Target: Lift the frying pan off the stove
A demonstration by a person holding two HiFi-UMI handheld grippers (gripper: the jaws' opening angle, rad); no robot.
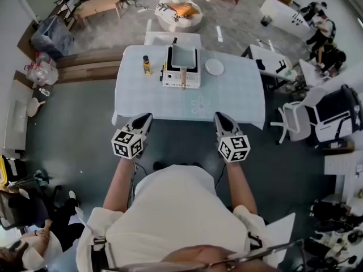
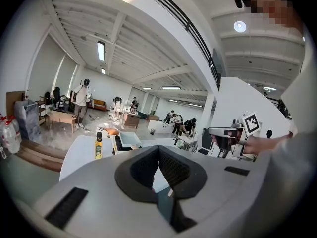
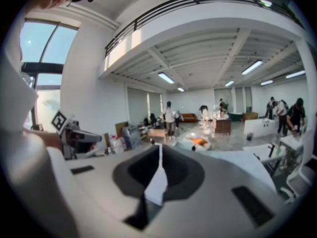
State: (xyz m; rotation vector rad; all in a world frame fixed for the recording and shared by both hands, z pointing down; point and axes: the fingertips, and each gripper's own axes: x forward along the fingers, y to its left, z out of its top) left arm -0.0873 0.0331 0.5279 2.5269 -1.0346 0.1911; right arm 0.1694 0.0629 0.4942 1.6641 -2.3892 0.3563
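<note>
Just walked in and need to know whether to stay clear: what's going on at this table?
A person stands at the table with a gripper in each hand. The left gripper and right gripper are both shut and empty, near the table's front edge. The frying pan sits on the stove, untouched, between a bottle and a plate.

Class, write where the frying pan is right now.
In the head view the frying pan sits on the white stove near the far edge of the table, between a yellow bottle on its left and a white plate on its right.
</note>
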